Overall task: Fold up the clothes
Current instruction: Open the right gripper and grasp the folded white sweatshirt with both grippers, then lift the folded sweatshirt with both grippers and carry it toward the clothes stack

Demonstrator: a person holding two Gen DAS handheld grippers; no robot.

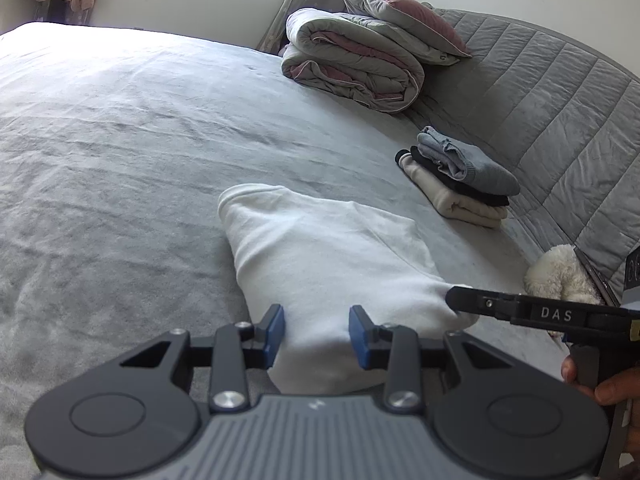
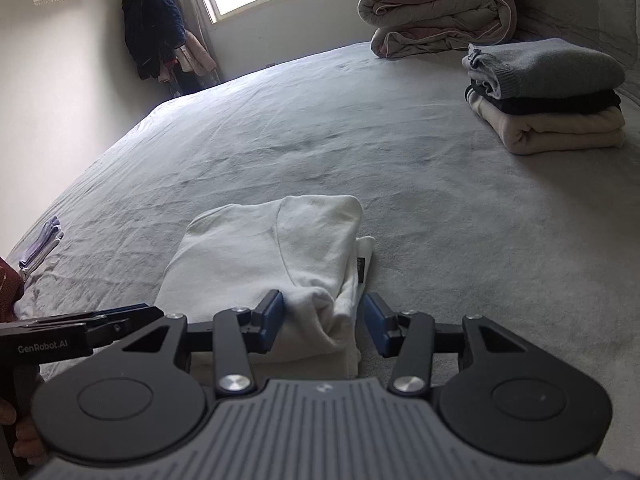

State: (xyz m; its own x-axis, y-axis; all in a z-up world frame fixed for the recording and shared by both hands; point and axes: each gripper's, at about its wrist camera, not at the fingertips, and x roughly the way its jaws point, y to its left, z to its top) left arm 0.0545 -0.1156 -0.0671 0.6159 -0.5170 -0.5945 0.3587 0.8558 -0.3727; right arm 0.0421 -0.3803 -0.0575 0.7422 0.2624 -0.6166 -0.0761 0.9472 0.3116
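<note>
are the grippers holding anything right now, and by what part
Nothing is held. The folded white garment lies on the bed, its near edge between the open pads of both the left gripper and right gripper, but no pad presses on it.

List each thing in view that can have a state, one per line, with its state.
white garment: folded, flat on the bed
left gripper: open, garment between its fingers
right gripper: open, straddling the garment's corner
clothes stack: three folded pieces
quilt: rolled
</note>
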